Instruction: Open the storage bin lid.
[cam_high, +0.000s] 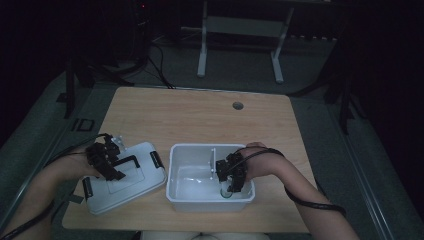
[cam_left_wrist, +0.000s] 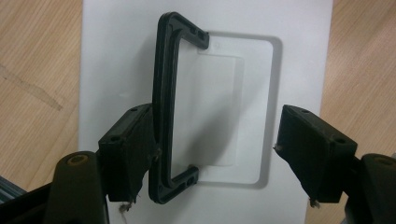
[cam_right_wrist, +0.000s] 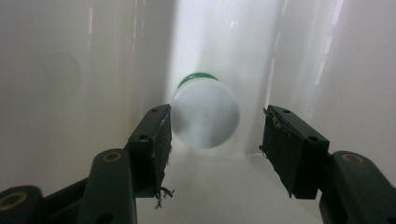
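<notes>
A white box lid with a black handle lies on the wooden table at the left. My left gripper hovers over it with jaws wide apart. In the left gripper view the handle runs along the inner face of one jaw, and the other jaw stands clear over the lid. My right gripper reaches down into a white bin. There a small bottle with a white cap and green body sits between the jaws of the right gripper; one pad is at the cap's edge, the other apart.
The bin has a thin divider inside and stands right of the lid near the table's front edge. A round cable hole sits at the table's far side. A metal stand is on the floor beyond.
</notes>
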